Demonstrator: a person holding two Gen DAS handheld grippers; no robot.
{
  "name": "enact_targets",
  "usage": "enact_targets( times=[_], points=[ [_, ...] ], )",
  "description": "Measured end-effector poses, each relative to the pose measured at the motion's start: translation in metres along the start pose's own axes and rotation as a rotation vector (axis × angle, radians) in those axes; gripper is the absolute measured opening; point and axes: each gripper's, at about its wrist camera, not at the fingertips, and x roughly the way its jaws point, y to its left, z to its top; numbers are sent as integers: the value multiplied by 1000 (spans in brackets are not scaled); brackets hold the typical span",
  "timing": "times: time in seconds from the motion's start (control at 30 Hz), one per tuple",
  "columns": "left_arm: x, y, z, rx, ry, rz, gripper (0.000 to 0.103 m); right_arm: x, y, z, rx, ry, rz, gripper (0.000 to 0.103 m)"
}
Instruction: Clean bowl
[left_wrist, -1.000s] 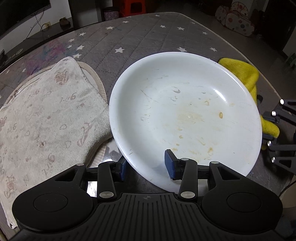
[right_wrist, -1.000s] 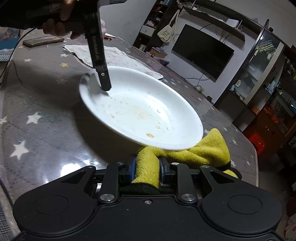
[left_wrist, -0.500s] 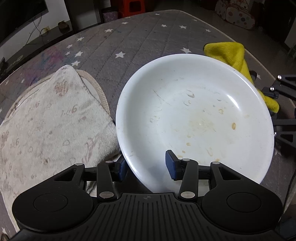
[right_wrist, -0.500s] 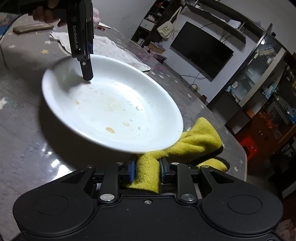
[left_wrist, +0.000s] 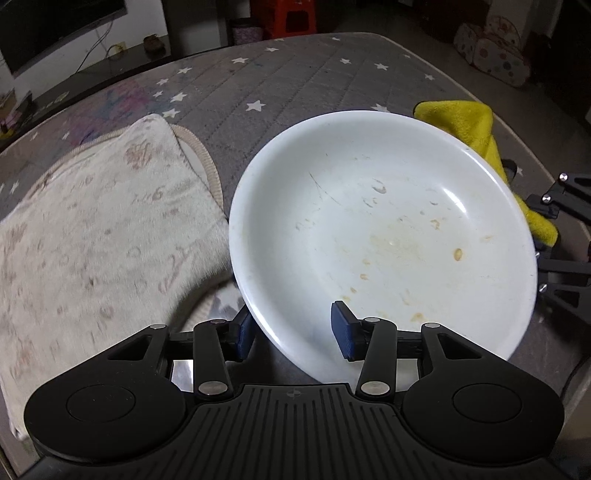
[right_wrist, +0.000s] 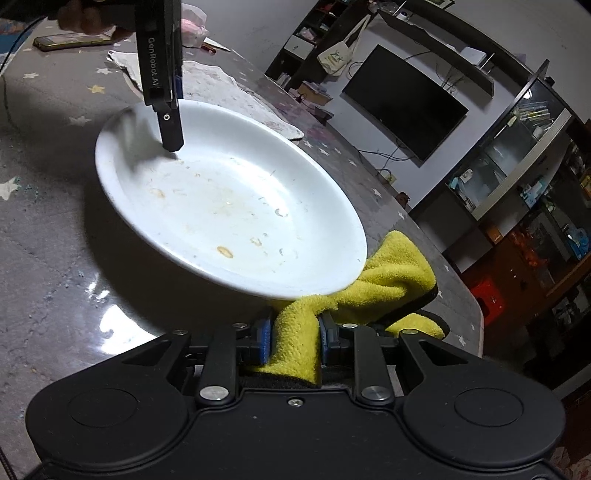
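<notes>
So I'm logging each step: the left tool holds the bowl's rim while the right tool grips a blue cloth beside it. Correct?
Not quite: the cloth is yellow, not blue, as the right wrist view shows. The rest holds: the left tool clamps the rim of the bowl, and the right tool grips the cloth beside it.

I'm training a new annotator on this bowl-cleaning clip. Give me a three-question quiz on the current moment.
1. True or false: the yellow cloth is already wiping the inside of the bowl.
2. Multiple choice: the left gripper holds the bowl by A) its rim, one finger inside and one outside; B) its underside only; C) nothing, it hovers clear.
3. Fill in: the right gripper is shut on the ____.

Key: 1 false, the cloth is below the bowl's near rim and the stains remain. 2 A. 3 cloth.
</notes>
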Motion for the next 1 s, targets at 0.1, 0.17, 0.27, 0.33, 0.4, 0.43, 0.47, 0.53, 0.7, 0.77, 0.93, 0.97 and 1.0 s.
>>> enact_targets(
  times=[0.1, 0.17, 0.27, 0.33, 0.4, 0.43, 0.47, 0.53, 0.7, 0.77, 0.93, 0.97, 1.0],
  points=[
    [-1, -1, -2, -23, -17, 13, 41, -2, 1, 2, 7, 2, -4, 26],
    [-2, -2, -3, -21, -23, 19, 40, -5, 6, 3, 7, 2, -4, 26],
    [-2, -2, -3, -5, -25, 16, 40, -13, 15, 3, 9, 2, -1, 26],
    [-2, -2, -2, 7, -23, 15, 40, -18, 21, 3, 8, 1, 2, 26],
    [-2, -3, -1, 25, -25, 23, 40, -23, 28, 4, 3, -3, 8, 26],
    [-1, -2, -1, 29, -25, 26, 40, -26, 31, 4, 1, -4, 11, 26],
    [0, -2, 0, 33, -24, 26, 40, -29, 34, 5, -1, -6, 14, 26],
    [1, 0, 2, 45, -23, 24, 40, -34, 41, 5, -6, -9, 21, 26],
    [4, 1, 6, 73, -15, 26, 40, -45, 48, 8, -45, -30, 49, 26],
    [3, 1, 7, 83, -11, 26, 41, -46, 49, 8, -56, -29, 50, 26],
    [4, 1, 6, 90, -12, 25, 41, -35, 36, 7, -53, -14, 39, 26],
    [4, 1, 6, 91, -12, 25, 42, -32, 32, 7, -51, -11, 37, 26],
    [4, 1, 6, 92, -12, 26, 42, -29, 29, 7, -51, -8, 36, 26]
  ],
)
